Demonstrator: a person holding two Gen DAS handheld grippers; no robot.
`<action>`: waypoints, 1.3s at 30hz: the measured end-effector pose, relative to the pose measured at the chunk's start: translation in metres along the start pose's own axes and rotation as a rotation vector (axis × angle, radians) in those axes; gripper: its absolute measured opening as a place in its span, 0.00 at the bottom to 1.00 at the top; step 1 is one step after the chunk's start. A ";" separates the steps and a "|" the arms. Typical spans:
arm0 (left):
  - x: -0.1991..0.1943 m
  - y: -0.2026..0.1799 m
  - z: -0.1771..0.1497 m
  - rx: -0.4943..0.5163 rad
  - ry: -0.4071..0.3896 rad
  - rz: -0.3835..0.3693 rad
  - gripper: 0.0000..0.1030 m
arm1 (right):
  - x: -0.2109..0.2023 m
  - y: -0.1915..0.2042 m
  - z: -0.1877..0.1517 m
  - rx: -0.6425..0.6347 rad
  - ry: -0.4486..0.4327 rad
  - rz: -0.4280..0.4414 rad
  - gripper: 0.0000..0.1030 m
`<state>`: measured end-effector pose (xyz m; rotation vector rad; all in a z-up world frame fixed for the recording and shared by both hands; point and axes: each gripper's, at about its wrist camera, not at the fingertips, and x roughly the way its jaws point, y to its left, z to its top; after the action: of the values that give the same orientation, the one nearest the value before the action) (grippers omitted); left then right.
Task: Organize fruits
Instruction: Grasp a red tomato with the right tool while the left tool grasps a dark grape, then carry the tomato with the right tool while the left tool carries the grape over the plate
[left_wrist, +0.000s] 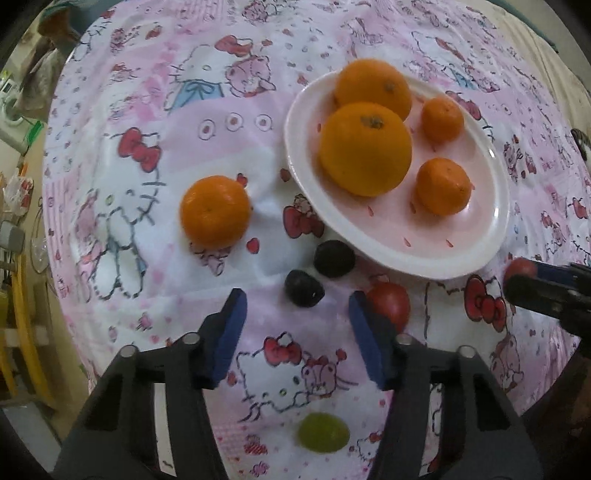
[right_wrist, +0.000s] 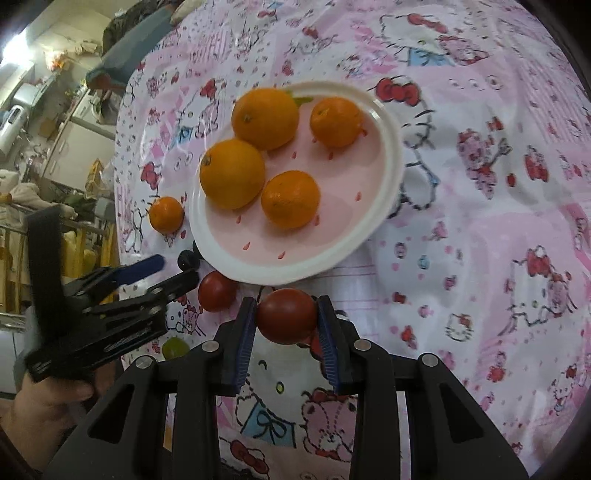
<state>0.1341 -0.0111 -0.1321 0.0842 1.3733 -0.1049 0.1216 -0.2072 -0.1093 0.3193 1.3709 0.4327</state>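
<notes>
A white and pink plate (left_wrist: 424, 258) (right_wrist: 391, 155) holds several oranges and mandarins (left_wrist: 365, 147) (right_wrist: 232, 173). A loose mandarin (left_wrist: 214, 210) (right_wrist: 167, 214) lies left of the plate. Two dark grapes (left_wrist: 304, 288) (left_wrist: 334, 258) lie just ahead of my open, empty left gripper (left_wrist: 297, 306), which also shows in the right wrist view (right_wrist: 173, 267). A red tomato (left_wrist: 389, 304) (right_wrist: 217, 291) lies by its right finger. A green grape (left_wrist: 324, 432) (right_wrist: 174, 347) lies beneath it. My right gripper (right_wrist: 286, 317) is shut on another red tomato (right_wrist: 287, 320) (left_wrist: 521, 267) near the plate's edge.
A pink cartoon-print cloth (left_wrist: 147, 110) (right_wrist: 480, 221) covers the table. Room furniture and clutter lie beyond the table's left edge (right_wrist: 55, 129). The person's hand (right_wrist: 40, 406) holds the left gripper.
</notes>
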 end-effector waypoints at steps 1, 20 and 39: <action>0.004 -0.002 0.002 0.005 0.007 0.000 0.50 | -0.005 -0.003 -0.001 0.004 -0.008 0.004 0.33; -0.003 -0.007 -0.010 -0.004 -0.002 0.032 0.18 | -0.033 -0.014 -0.003 0.027 -0.075 0.008 0.33; -0.061 0.027 -0.011 -0.095 -0.154 0.049 0.18 | -0.089 -0.040 0.009 0.102 -0.234 0.032 0.33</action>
<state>0.1152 0.0181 -0.0744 0.0297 1.2199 -0.0052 0.1221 -0.2841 -0.0491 0.4621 1.1621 0.3406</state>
